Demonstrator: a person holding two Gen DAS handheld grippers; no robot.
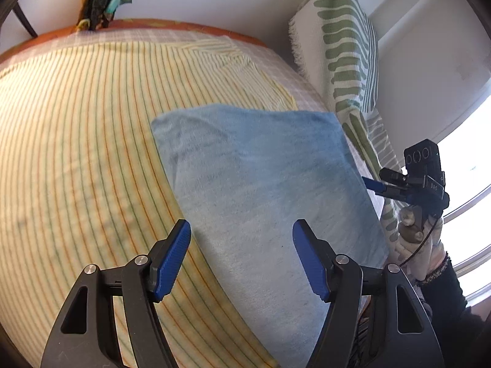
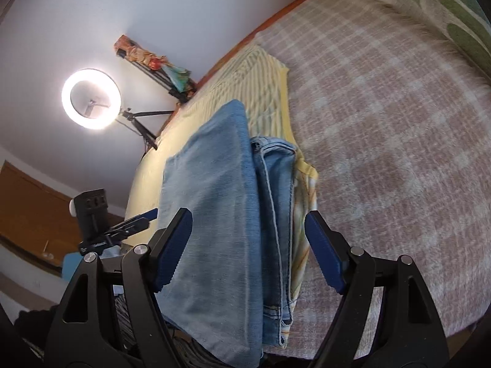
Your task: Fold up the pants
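With the jeans (image 1: 260,190) lying folded on the striped sheet (image 1: 76,141) of the bed, both tools hang wide open and empty: left tool (image 1: 241,257), right tool (image 2: 248,245). Best now: smooth the top layer, square the edges.

I see light blue denim pants (image 1: 264,184) folded into a flat rectangle on the striped sheet (image 1: 76,153), layered edges and seams stacked on their right side.
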